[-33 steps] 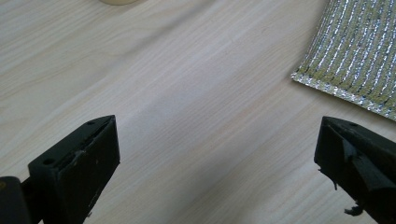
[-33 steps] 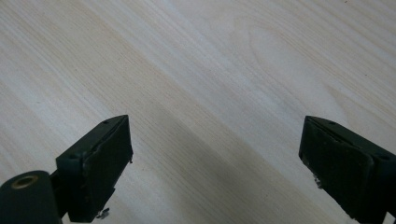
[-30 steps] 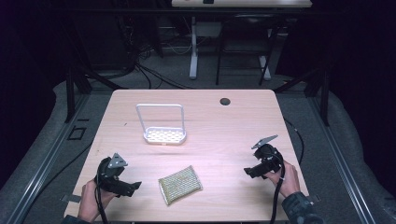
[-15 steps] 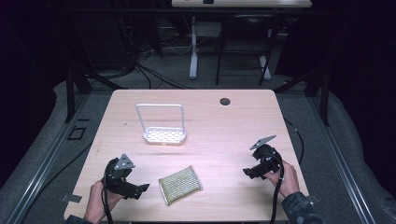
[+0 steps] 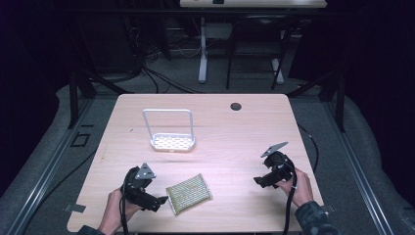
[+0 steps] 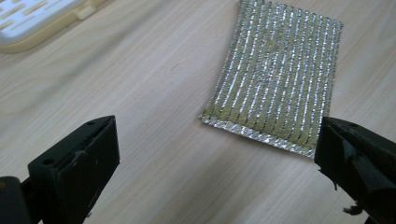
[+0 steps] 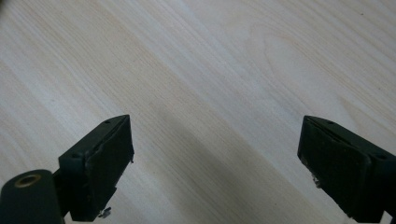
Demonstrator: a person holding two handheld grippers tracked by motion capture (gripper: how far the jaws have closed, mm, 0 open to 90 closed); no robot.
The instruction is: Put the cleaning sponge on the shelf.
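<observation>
Just ahead of my left gripper (image 5: 161, 200) lay one scouring sponge (image 5: 189, 194), flat on the wooden table (image 5: 235, 132), its near corner almost at the tip of one jaw. Item: rectangular pad, metallic-threaded weave over a yellowish body, seen closely in the left gripper view (image 6: 276, 79). I judged it light, soft and compressible, with a rough weave unlikely to slip; no fragility expected. Best hold, in my judgement: across the short near edge, one jaw sliding under the edge and the other pressing from above, since the pad lay flush to the wood and offered no raised side. Left gripper (image 6: 215, 163): jaws spread wide, holding nothing, angled low toward the pad, the hand (image 5: 115, 213) gripping it from behind near the table's front edge. Beyond the sponge from that gripper, well apart, stood one white sponge holder (image 5: 171, 139) with a perforated tray and a tall wire hoop, unoccupied. Right gripper (image 5: 262, 180): well off to the side of the sponge, jaws likewise spread and unladen, pointed at bare wood (image 7: 215, 93), its hand (image 5: 298, 183) resting low by the table's edge.
</observation>
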